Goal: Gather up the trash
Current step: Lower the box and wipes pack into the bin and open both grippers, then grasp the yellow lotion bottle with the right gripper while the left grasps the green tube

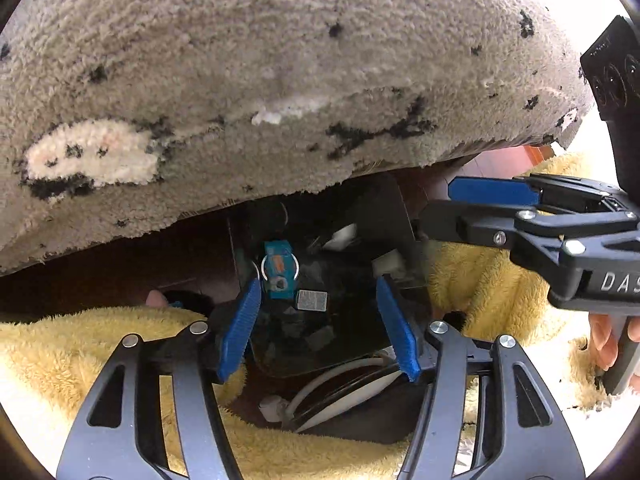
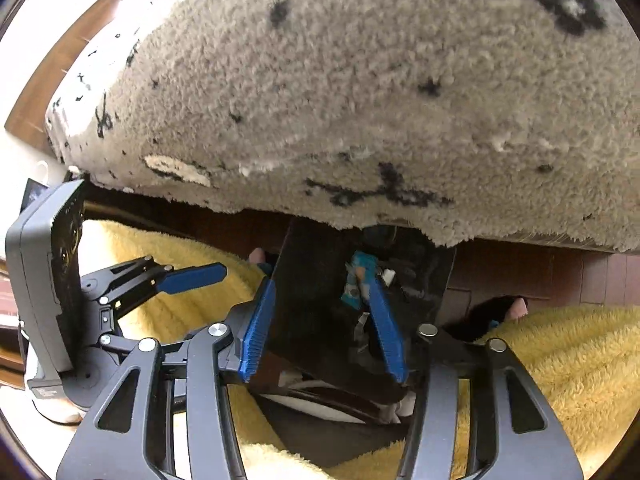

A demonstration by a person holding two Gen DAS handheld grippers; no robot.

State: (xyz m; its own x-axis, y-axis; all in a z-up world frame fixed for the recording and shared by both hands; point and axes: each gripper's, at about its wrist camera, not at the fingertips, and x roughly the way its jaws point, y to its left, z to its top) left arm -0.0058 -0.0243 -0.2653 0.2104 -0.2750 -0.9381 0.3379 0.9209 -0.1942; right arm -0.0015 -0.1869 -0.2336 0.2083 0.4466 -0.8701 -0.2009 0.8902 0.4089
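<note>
Both grippers, left (image 1: 318,328) and right (image 2: 324,328), gaped wide, holding nothing, above the black trash bag (image 1: 320,320); a teal wrapper (image 1: 279,274) lay inside.

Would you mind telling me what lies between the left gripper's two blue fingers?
In the left wrist view, the left gripper is open over a black bag. Between its fingers lie a teal wrapper and a small grey packet.
</note>
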